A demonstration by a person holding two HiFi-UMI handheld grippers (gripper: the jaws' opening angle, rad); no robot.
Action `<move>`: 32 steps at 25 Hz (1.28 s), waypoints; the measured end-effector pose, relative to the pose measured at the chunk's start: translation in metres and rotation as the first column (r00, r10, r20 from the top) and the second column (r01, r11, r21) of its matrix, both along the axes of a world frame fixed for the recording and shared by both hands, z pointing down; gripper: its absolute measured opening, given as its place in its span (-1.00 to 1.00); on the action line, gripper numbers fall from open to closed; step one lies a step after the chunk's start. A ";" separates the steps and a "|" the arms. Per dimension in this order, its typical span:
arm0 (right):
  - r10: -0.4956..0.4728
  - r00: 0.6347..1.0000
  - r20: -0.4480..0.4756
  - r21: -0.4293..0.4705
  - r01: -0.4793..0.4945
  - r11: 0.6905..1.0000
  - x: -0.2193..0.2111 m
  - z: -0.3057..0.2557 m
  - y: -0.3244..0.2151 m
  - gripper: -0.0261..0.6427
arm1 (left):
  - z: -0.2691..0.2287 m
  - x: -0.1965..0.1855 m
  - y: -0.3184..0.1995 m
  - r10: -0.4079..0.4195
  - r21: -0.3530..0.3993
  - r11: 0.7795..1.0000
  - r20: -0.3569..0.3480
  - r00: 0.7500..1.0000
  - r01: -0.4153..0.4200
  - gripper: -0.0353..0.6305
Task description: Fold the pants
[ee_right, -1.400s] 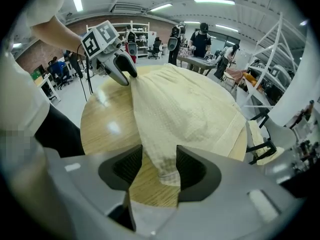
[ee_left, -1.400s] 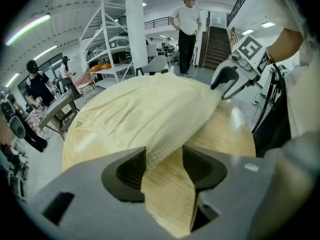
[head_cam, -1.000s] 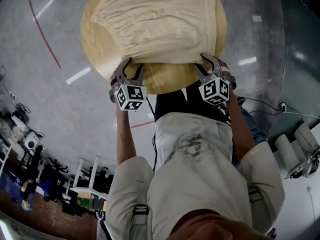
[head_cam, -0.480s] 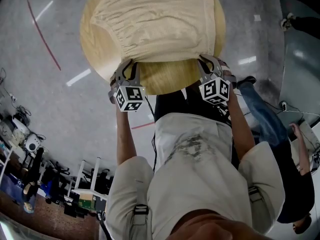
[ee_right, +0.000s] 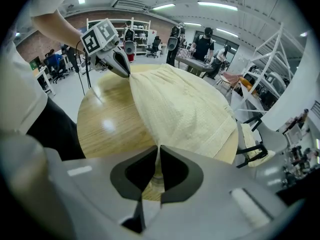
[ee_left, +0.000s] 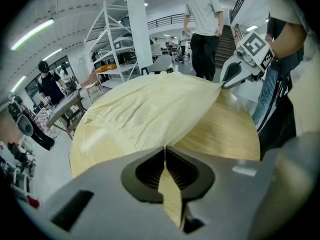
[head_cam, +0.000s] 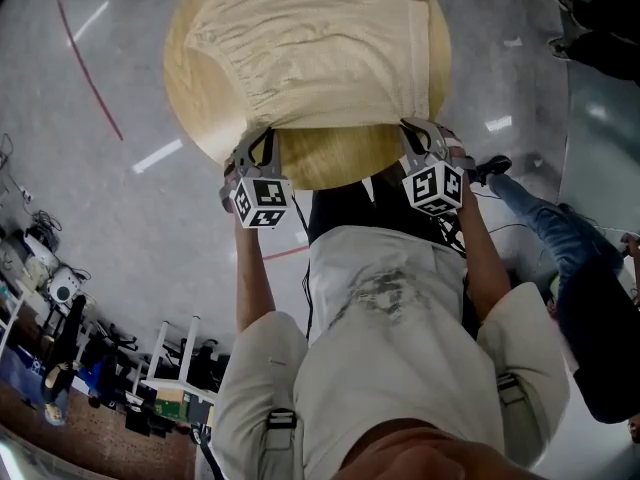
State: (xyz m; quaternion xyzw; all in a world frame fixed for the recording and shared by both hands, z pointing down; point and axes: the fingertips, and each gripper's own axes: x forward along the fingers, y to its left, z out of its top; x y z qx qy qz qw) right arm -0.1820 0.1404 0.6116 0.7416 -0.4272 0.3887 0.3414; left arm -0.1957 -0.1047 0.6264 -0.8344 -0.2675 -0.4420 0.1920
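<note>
Both sets of jaws have just been closing, and each now pinches a near corner of the pants: the left gripper has the left corner, the right gripper the right. The cloth lies flat on the round table, running away from both toward the far rim, so neither hand is nearer. Only the gripper views show fabric nipped between the pads; the head view cuts off the far end

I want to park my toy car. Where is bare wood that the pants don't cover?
Bare table shows in a curved strip along the left rim beside the pants, and in the near strip between the left gripper and the right gripper. Both grippers' jaws have just been closing on the pants' near corners, crowding that edge.
</note>
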 end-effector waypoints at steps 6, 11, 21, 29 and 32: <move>-0.036 0.999 0.022 0.004 0.036 0.999 0.000 -0.016 0.001 -0.87 | -0.014 -0.002 0.001 -0.029 -0.009 1.000 0.014 0.999 0.029 -0.83; -0.084 0.996 0.042 0.023 0.083 0.996 -0.018 -0.013 0.005 -0.87 | -0.013 -0.022 0.005 -0.074 -0.001 0.997 0.019 0.997 0.074 -0.83; -0.169 0.984 0.050 0.041 0.167 0.985 -0.056 -0.028 0.021 -0.87 | -0.025 -0.070 0.021 -0.165 -0.006 0.986 0.007 0.986 0.165 -0.83; -0.226 0.973 0.040 0.062 0.224 0.973 -0.072 -0.040 0.031 -0.87 | -0.034 -0.093 0.032 -0.231 -0.014 0.973 -0.003 0.973 0.231 -0.83; -0.236 0.971 0.026 0.069 0.234 0.970 -0.074 -0.043 0.033 -0.87 | -0.036 -0.100 0.035 -0.253 -0.020 0.967 -0.010 0.967 0.253 -0.83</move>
